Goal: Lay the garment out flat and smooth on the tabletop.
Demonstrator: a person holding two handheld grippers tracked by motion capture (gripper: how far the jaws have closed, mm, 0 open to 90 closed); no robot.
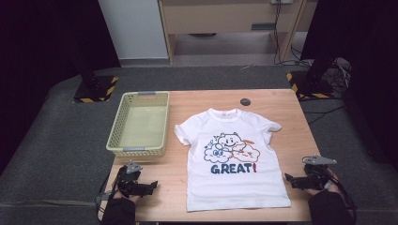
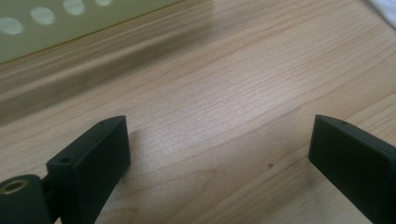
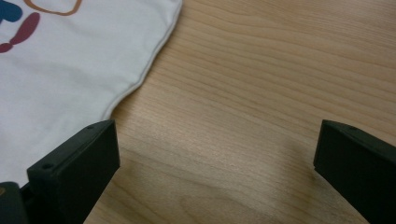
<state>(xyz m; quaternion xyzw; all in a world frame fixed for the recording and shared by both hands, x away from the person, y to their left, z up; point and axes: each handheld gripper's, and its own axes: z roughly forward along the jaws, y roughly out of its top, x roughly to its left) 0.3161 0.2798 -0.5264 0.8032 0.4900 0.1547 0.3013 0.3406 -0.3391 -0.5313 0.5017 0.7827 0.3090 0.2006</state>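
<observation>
A white T-shirt [image 1: 234, 159] lies flat on the wooden table [image 1: 281, 101], printed with cartoon clouds and the word GREAT!. My left gripper [image 1: 152, 185] rests near the front left corner, left of the shirt's hem, open over bare wood [image 2: 219, 140]. My right gripper [image 1: 288, 178] sits at the front right, just beside the shirt's right edge, open too. In the right gripper view the shirt's side seam [image 3: 135, 81] curves past the left jaw, with bare wood between the jaws [image 3: 217, 158].
A pale yellow plastic basket [image 1: 116, 131] stands empty at the table's left, and its wall [image 2: 60, 23] shows ahead of the left gripper. A small dark round disc [image 1: 246, 101] lies near the far edge. Grey carpet surrounds the table.
</observation>
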